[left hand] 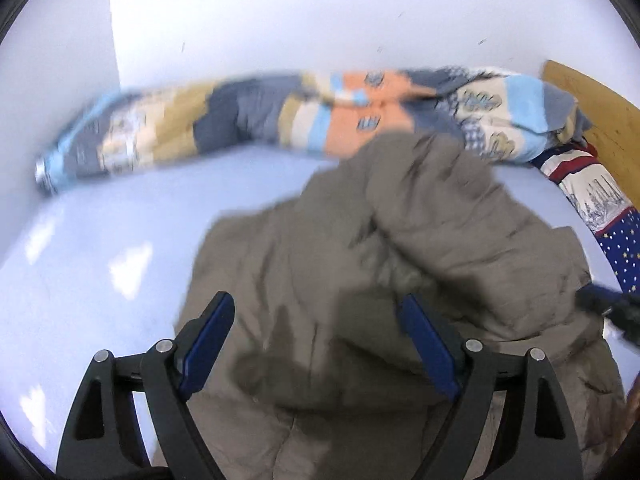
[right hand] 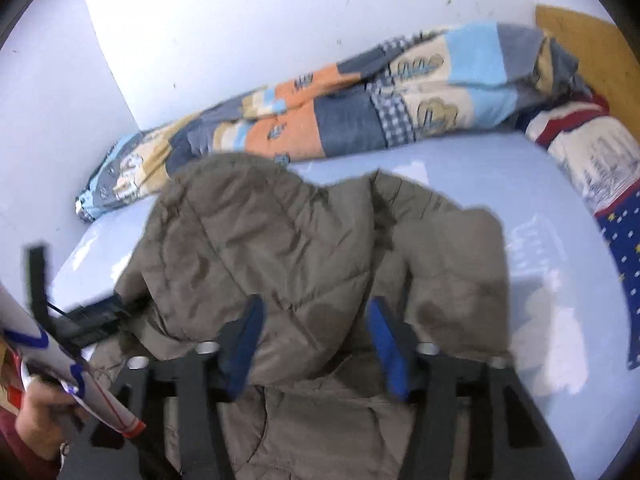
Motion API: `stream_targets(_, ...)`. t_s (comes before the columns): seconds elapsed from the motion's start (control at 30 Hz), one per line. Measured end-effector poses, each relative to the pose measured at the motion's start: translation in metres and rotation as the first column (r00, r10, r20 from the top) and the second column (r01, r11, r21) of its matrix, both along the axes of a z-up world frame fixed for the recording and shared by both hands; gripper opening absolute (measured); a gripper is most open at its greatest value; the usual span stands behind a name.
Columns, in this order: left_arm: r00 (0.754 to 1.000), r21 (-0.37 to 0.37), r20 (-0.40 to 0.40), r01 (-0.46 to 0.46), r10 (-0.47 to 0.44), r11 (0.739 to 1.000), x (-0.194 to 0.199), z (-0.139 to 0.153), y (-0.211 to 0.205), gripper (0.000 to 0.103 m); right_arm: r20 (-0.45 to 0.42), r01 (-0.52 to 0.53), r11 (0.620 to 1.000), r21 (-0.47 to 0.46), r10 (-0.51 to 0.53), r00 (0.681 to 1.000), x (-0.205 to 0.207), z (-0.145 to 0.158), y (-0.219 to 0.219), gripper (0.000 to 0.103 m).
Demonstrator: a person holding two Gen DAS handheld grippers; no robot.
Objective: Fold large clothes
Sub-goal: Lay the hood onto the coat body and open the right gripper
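Note:
A grey-brown quilted jacket [left hand: 400, 248] lies crumpled on a pale blue bed sheet [left hand: 100, 240]; it also shows in the right wrist view [right hand: 288, 240]. My left gripper [left hand: 316, 312] is open, its blue-padded fingers [left hand: 208, 332] spread over the jacket's near part, holding nothing. My right gripper [right hand: 314, 316] is open too, its fingers [right hand: 386, 340] over the jacket's near edge. The left gripper's black body [right hand: 92, 316] shows at the jacket's left side in the right wrist view.
A rolled patchwork quilt [right hand: 340, 112] lies along the white wall behind the jacket. A blue starred and red-striped pillow [right hand: 600, 168] lies at the right. A wooden headboard [right hand: 588, 40] stands at the far right. The person's hand [right hand: 40, 420] shows at lower left.

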State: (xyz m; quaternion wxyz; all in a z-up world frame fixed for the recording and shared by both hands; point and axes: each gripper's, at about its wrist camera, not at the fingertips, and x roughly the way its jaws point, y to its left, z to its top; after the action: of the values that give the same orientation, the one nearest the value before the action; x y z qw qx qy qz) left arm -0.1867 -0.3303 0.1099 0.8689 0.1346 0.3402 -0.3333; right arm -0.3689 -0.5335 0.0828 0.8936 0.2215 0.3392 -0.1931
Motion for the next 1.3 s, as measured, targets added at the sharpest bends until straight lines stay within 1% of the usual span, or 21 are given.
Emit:
stream_targets(0.07, 1.0, -0.035, 0.002, 0.021, -0.021, 0.999, -0.009, 0.012, -0.005, 0.086, -0.012, -0.01, 1.0, -0.014, 0.01, 1.0, 0.008, -0.006, 0.005, 0.043)
stream_targets(0.1, 1.0, -0.041, 0.01, 0.029, -0.029, 0.999, -0.014, 0.016, -0.009, 0.086, -0.016, -0.016, 0.999, -0.028, 0.016, 1.0, 0.011, -0.008, 0.01, 0.043)
stream_targets(0.13, 0.999, -0.046, 0.018, 0.036, -0.036, 0.998, -0.018, 0.018, -0.011, 0.086, -0.019, -0.023, 0.999, -0.037, 0.023, 1.0, 0.013, -0.008, 0.012, 0.043)
stream_targets(0.17, 0.998, -0.06, 0.017, 0.062, -0.061, 0.996, -0.023, 0.02, -0.017, 0.086, -0.026, -0.029, 0.999, -0.043, 0.028, 0.999, 0.015, -0.009, 0.015, 0.043)
stream_targets(0.23, 0.995, -0.068, 0.001, 0.099, -0.099, 0.993, -0.027, 0.019, -0.028, 0.086, -0.056, -0.043, 0.998, -0.042, 0.041, 0.998, 0.019, -0.015, 0.018, 0.043)
stream_targets(0.33, 0.989, -0.047, -0.021, 0.144, -0.145, 0.988, -0.03, 0.004, -0.047, 0.086, -0.093, -0.057, 0.998, 0.001, 0.057, 0.994, 0.025, -0.032, 0.016, 0.043)
stream_targets(0.37, 0.987, -0.016, -0.044, 0.154, -0.154, 0.988, -0.028, -0.009, -0.054, 0.086, -0.105, -0.058, 0.998, 0.009, 0.059, 0.993, 0.026, -0.037, 0.016, 0.043)
stream_targets(0.43, 0.985, 0.041, -0.092, 0.147, -0.143, 0.988, -0.022, -0.03, -0.062, 0.086, -0.106, -0.054, 0.998, 0.025, 0.057, 0.993, 0.026, -0.041, 0.014, 0.043)
stream_targets(0.47, 0.984, 0.058, -0.115, 0.143, -0.136, 0.988, -0.019, -0.042, -0.064, 0.086, -0.102, -0.053, 0.998, 0.032, 0.056, 0.993, 0.025, -0.041, 0.012, 0.043)
stream_targets(0.5, 0.984, 0.061, -0.119, 0.144, -0.136, 0.988, -0.019, -0.051, -0.062, 0.086, -0.101, -0.052, 0.998, 0.041, 0.056, 0.993, 0.025, -0.042, 0.011, 0.043)
stream_targets(0.6, 0.982, 0.076, -0.106, 0.166, -0.158, 0.983, -0.022, -0.063, -0.06, 0.087, -0.114, -0.056, 0.997, 0.061, 0.062, 0.992, 0.026, -0.047, 0.008, 0.044)
stream_targets(0.67, 0.98, 0.078, -0.118, 0.168, -0.158, 0.983, -0.021, -0.065, -0.06, 0.087, -0.124, -0.053, 0.995, 0.081, 0.063, 0.99, 0.027, -0.054, 0.007, 0.046)
stream_targets(0.73, 0.981, 0.088, -0.111, 0.171, -0.161, 0.981, -0.024, -0.064, -0.061, 0.087, -0.126, -0.05, 0.995, 0.091, 0.061, 0.99, 0.027, -0.057, 0.007, 0.046)
stream_targets(0.77, 0.981, 0.089, -0.103, 0.171, -0.162, 0.981, -0.027, -0.061, -0.059, 0.086, -0.128, -0.05, 0.995, 0.091, 0.061, 0.99, 0.027, -0.057, 0.007, 0.047)
stream_targets(0.87, 0.985, 0.05, -0.073, 0.162, -0.158, 0.986, -0.034, -0.046, -0.046, 0.086, -0.133, -0.047, 0.994, 0.095, 0.06, 0.989, 0.024, -0.047, 0.008, 0.047)
stream_targets(0.93, 0.985, 0.032, -0.065, 0.164, -0.162, 0.986, -0.042, -0.034, -0.036, 0.086, -0.106, -0.042, 0.994, 0.102, 0.053, 0.993, 0.018, -0.037, 0.008, 0.047)
stream_targets(1.03, 0.988, 0.019, -0.077, 0.137, -0.135, 0.99, -0.04, -0.026, -0.022, 0.086, -0.075, -0.039, 0.995, 0.091, 0.046, 0.996, 0.011, -0.026, 0.011, 0.047)
stream_targets(1.13, 0.99, 0.008, -0.109, 0.09, -0.089, 0.996, -0.029, -0.029, -0.009, 0.086, -0.044, -0.046, 0.996, 0.08, 0.049, 0.998, 0.009, -0.015, 0.018, 0.047)
stream_targets(1.17, 0.99, 0.01, -0.12, 0.077, -0.076, 0.997, -0.024, -0.032, -0.006, 0.086, -0.039, -0.048, 0.997, 0.061, 0.05, 0.998, 0.01, -0.012, 0.021, 0.047)
stream_targets(1.3, 0.984, 0.013, -0.168, 0.067, -0.064, 0.998, -0.013, -0.046, -0.009, 0.086, -0.051, -0.07, 0.997, 0.038, 0.072, 0.996, 0.019, -0.014, 0.03, 0.047)
